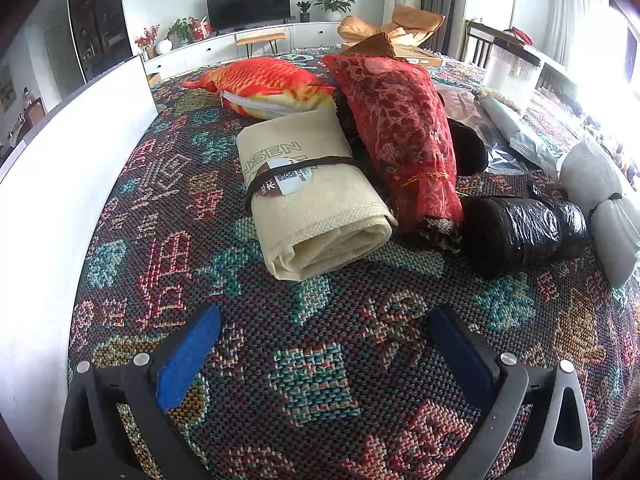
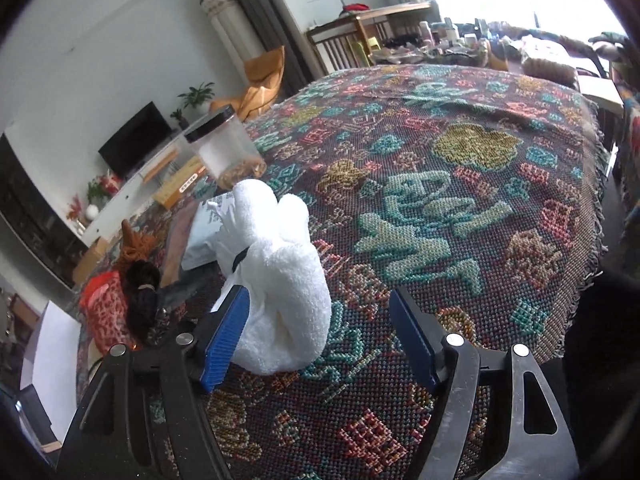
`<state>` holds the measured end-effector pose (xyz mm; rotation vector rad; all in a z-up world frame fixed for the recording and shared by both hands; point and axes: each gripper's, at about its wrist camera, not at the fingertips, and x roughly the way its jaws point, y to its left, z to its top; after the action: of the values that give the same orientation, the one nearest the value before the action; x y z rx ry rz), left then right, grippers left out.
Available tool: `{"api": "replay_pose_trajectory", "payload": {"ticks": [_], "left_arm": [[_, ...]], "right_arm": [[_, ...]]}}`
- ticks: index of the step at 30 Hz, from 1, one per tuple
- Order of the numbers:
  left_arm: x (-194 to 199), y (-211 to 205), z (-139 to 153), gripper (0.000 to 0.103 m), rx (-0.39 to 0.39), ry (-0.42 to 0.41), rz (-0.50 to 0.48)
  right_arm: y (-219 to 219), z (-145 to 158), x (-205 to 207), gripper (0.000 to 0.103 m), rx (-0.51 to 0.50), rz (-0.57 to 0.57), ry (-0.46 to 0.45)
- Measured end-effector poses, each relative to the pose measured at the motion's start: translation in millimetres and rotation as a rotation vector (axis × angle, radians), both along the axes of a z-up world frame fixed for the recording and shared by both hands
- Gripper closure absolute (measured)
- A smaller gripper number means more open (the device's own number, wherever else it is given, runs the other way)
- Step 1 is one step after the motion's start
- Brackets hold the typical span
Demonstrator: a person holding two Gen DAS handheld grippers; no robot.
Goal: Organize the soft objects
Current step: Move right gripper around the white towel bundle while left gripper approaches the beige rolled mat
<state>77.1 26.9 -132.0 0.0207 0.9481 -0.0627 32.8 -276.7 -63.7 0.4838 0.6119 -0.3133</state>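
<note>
The left gripper [image 1: 324,344] hangs wide open and empty over the patterned woven blanket [image 1: 320,380]. Ahead lies a rolled beige fabric bundle [image 1: 316,196], dark-banded, printed "SEN", its label otherwise unreadable. The right gripper [image 2: 320,332] gapes too; the rolled white fluffy towel [image 2: 276,280] rests against its left pad, unclamped.

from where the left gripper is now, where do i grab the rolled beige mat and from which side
Take the rolled beige mat across its middle, near the dark band that ties it, where the roll is probably firmest. It lies with its open, layered end toward the left gripper, so come from above with one finger on each long side. The red mesh bundle crowds its right side, leaving little room.
</note>
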Motion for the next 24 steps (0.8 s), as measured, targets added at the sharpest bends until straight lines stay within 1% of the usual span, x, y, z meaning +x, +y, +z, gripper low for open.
{"api": "replay_pose_trajectory", "payload": {"ticks": [3, 4, 5, 8, 13, 24], "left_arm": [[0, 0, 0, 0.0, 0.0, 0.0, 0.0], [0, 0, 0, 0.0, 0.0, 0.0, 0.001], [0, 0, 0, 0.0, 0.0, 0.0, 0.0], [0, 0, 0, 0.0, 0.0, 0.0, 0.0], [0, 0, 0, 0.0, 0.0, 0.0, 0.0], [0, 0, 0, 0.0, 0.0, 0.0, 0.0]], "right_arm": [[19, 14, -3, 0.027, -0.109, 0.048, -0.062], [24, 17, -3, 0.024, -0.136, 0.066, -0.068], [29, 18, -2, 0.023, -0.159, 0.083, -0.068], [40, 19, 4, 0.023, -0.203, 0.129, -0.054], [48, 11, 14, 0.023, -0.213, 0.188, -0.007], [50, 4, 17, 0.023, -0.201, 0.2, 0.023]]}}
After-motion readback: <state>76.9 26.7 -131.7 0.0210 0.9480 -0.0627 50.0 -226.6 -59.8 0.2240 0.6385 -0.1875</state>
